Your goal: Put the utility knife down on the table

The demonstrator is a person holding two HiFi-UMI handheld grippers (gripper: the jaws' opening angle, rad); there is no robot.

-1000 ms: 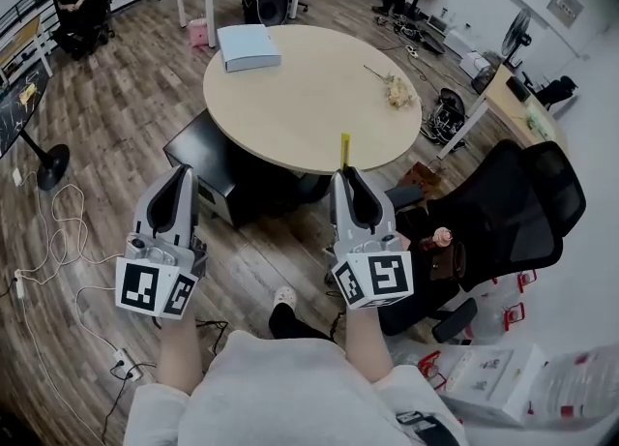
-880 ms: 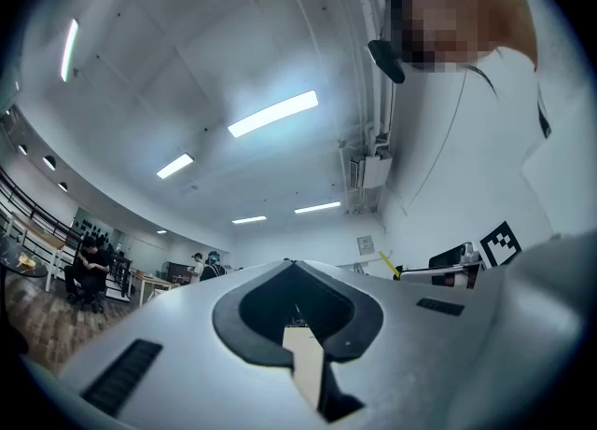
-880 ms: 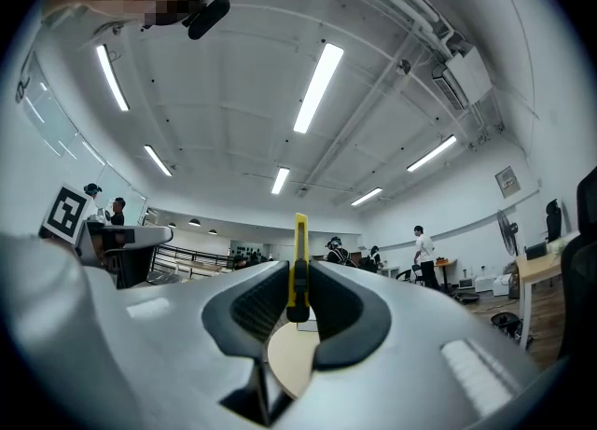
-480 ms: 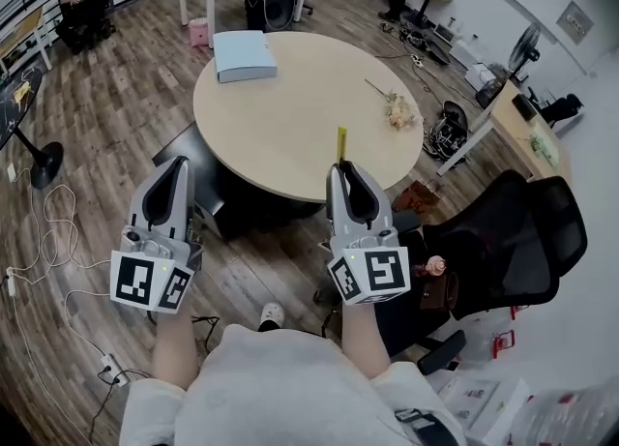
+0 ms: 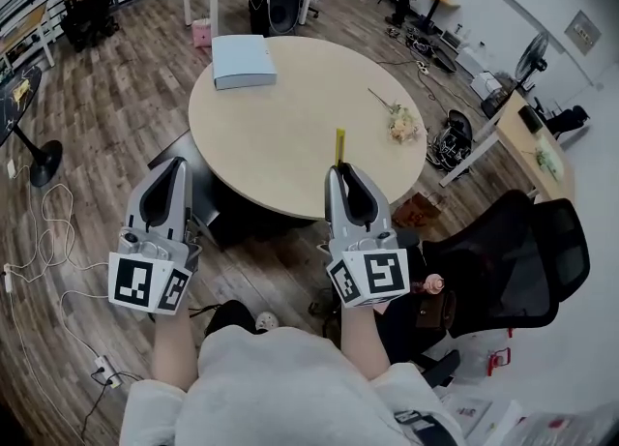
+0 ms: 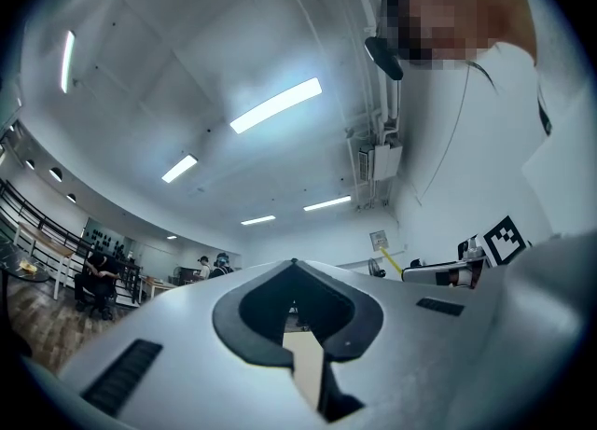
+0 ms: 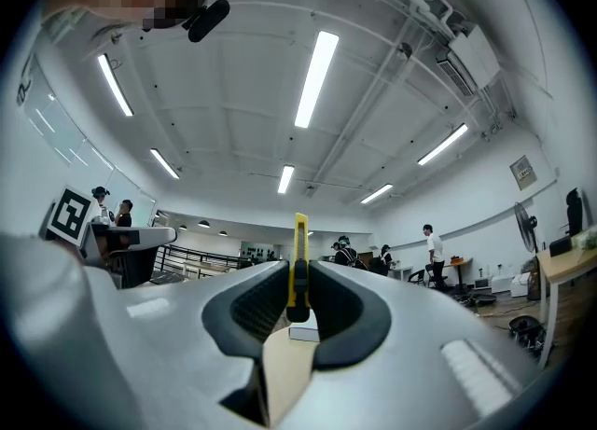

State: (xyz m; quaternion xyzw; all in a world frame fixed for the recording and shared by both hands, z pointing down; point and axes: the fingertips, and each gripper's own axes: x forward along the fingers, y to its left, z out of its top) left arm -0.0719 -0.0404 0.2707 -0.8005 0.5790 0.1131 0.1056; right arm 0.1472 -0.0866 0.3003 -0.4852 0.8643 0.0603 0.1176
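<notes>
My right gripper (image 5: 343, 167) is shut on a yellow utility knife (image 5: 339, 144), which sticks out past the jaw tips over the near edge of the round beige table (image 5: 280, 125). Seen from the right gripper view, the utility knife (image 7: 298, 265) stands upright, clamped between the dark pads, with the right gripper (image 7: 297, 302) closed around it. My left gripper (image 5: 169, 165) hovers to the left of the table's near edge, over the floor. In the left gripper view its jaws meet with nothing held; the left gripper (image 6: 295, 321) is shut.
A light blue box (image 5: 242, 60) lies at the table's far left. A small dried flower bunch (image 5: 398, 123) rests at its right side. A black office chair (image 5: 508, 260) stands to the right of me. Cables (image 5: 44, 231) trail over the wooden floor at left.
I have come closer to the table, which now sits lower and nearer in the head view. Both grippers keep their pose, and the knife stays clamped in the right one.
</notes>
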